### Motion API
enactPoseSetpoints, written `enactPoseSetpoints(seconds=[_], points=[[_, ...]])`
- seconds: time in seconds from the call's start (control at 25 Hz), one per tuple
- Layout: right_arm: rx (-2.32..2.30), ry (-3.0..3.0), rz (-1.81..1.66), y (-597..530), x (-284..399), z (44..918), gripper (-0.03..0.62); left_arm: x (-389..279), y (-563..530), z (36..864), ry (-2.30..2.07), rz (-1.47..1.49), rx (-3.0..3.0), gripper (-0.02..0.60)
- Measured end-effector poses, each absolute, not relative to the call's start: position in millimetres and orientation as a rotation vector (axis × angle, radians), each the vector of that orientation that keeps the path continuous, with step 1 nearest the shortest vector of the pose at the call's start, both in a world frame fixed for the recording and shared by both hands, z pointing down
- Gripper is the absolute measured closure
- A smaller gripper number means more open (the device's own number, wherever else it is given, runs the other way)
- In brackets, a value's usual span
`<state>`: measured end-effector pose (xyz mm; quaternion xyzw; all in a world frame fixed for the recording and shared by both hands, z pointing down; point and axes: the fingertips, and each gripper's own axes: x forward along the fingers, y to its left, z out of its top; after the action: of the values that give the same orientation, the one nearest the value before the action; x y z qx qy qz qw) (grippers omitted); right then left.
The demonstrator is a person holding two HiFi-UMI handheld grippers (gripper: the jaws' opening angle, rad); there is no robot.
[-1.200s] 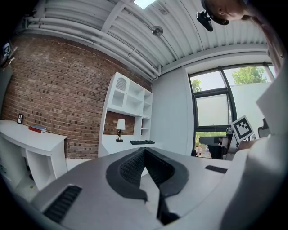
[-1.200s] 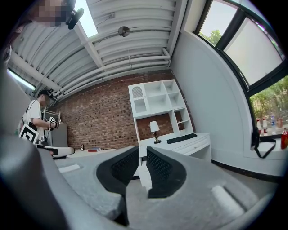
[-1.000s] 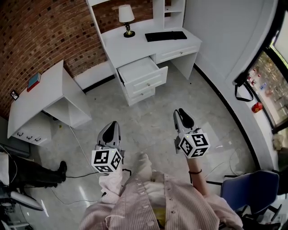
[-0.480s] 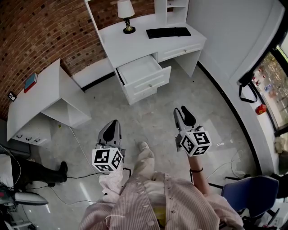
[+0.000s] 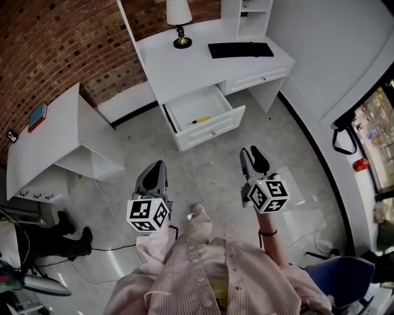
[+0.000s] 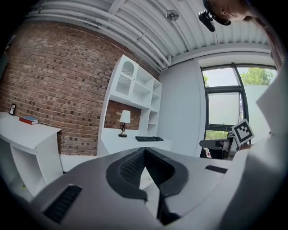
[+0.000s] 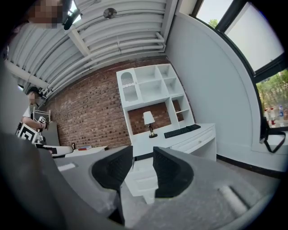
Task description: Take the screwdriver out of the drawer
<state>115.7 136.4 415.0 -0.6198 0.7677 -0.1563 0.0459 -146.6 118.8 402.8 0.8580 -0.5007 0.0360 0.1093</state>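
Brick-walled room: white desk (image 5: 178, 67) nearer than before, its open white drawer (image 5: 212, 130) now shows yellow-handled screwdriver (image 5: 200, 120) inside. My left gripper (image 5: 157, 166) jaws pressed together; right gripper (image 5: 253, 153) jaws just spread, empty.

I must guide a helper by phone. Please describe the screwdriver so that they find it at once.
Find the white desk at the brick wall, with a lamp and a black keyboard on top. Under its top one drawer stands pulled open. Inside lies the screwdriver: slim and yellow, the only thing visible in that white drawer.
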Motion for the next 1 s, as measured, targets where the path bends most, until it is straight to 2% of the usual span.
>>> enactPoseSetpoints(seconds=[0.4, 1.0], points=[[-1.889, 2.364, -0.511, 42, 102, 427, 0.47, -158, 29, 420, -1.448, 0.115, 2.481, 0.583], [-1.804, 2.508, -0.553, -38, 79, 443, 0.47, -159, -32, 449, -1.384, 0.174, 2.426, 0.583]])
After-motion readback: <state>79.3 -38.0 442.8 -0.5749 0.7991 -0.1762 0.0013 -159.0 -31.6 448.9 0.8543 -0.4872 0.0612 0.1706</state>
